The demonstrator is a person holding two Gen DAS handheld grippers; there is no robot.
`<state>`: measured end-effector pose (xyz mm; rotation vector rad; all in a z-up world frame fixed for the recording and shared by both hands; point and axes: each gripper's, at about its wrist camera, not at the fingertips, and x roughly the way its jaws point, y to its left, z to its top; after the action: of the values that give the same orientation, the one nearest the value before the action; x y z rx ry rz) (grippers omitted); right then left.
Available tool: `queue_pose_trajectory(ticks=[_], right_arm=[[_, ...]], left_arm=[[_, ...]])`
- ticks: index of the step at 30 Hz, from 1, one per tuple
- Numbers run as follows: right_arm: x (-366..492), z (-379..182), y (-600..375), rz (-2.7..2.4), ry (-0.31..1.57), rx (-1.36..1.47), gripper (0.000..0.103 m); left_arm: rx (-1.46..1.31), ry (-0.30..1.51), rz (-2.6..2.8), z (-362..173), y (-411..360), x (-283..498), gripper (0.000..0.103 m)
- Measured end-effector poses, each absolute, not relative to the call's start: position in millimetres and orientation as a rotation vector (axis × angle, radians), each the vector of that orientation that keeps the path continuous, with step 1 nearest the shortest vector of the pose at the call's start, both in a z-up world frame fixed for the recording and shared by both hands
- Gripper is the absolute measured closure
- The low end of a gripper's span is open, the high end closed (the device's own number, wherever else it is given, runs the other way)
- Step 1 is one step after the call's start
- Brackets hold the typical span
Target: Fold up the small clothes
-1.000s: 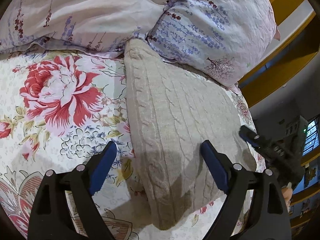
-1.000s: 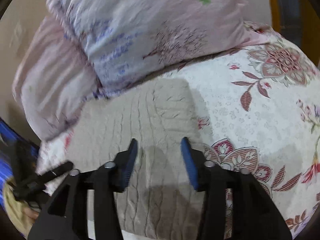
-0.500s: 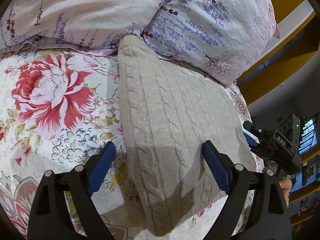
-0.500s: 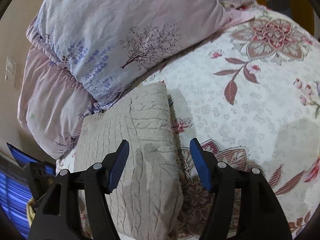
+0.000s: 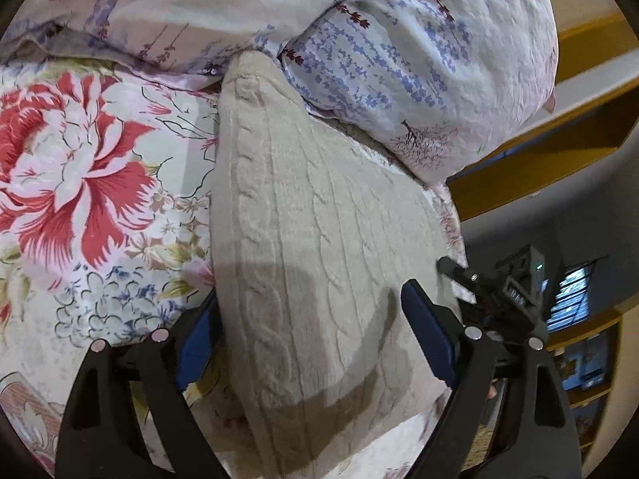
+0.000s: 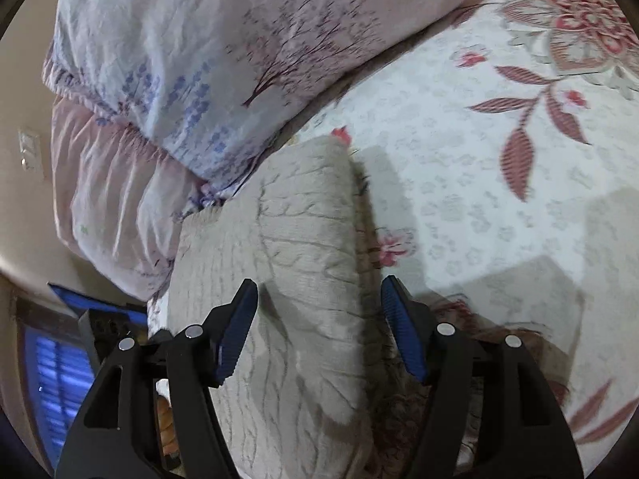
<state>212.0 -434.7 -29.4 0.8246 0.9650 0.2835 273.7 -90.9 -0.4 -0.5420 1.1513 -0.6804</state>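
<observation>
A beige cable-knit sweater [image 5: 311,247] lies folded into a thick rectangle on the floral bedsheet [image 5: 80,183], its far end against the pillows. It also shows in the right wrist view [image 6: 287,263]. My left gripper [image 5: 315,343] is open, its jaws on either side of the sweater's near part, the left fingertip partly hidden behind the sweater's edge. My right gripper [image 6: 319,331] is open over the sweater's right edge. The right gripper's body shows at the right of the left wrist view [image 5: 491,295].
Two lilac flower-print pillows [image 5: 399,40] lie at the head of the bed, also in the right wrist view [image 6: 223,60]. The bed's edge runs past the sweater's far side, with yellow wooden shelving [image 5: 539,175] and a dark room beyond.
The left gripper has moved forward and lower, so its jaws now straddle the sweater. The right gripper has opened wider and shifted toward the sweater's right edge.
</observation>
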Motion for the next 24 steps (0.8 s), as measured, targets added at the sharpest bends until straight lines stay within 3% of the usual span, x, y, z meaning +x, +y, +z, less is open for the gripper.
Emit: queue_pose_trajectory(ticks=[5,9,13,24], right_arm=[[217,-31,-428,0.352,0.966,0.811,0.042],[216,-39,-427,0.403,0.956,0.859,0.068],[208,-35,-422,0.417,0.909,0.885,0.074],[179,14,-339,0.51,0.784,0.737,0.076]], left_arm=[[-0.643,1.166,-0.705,-7,-84,283,0.025],[-0.659,1.176,-0.712,-12,-84,284,0.044],[-0.694,1.145,-0.747,-8,-78,280,0.064],[-0.567,1.05,-0.753,48,-12,233,0.066]])
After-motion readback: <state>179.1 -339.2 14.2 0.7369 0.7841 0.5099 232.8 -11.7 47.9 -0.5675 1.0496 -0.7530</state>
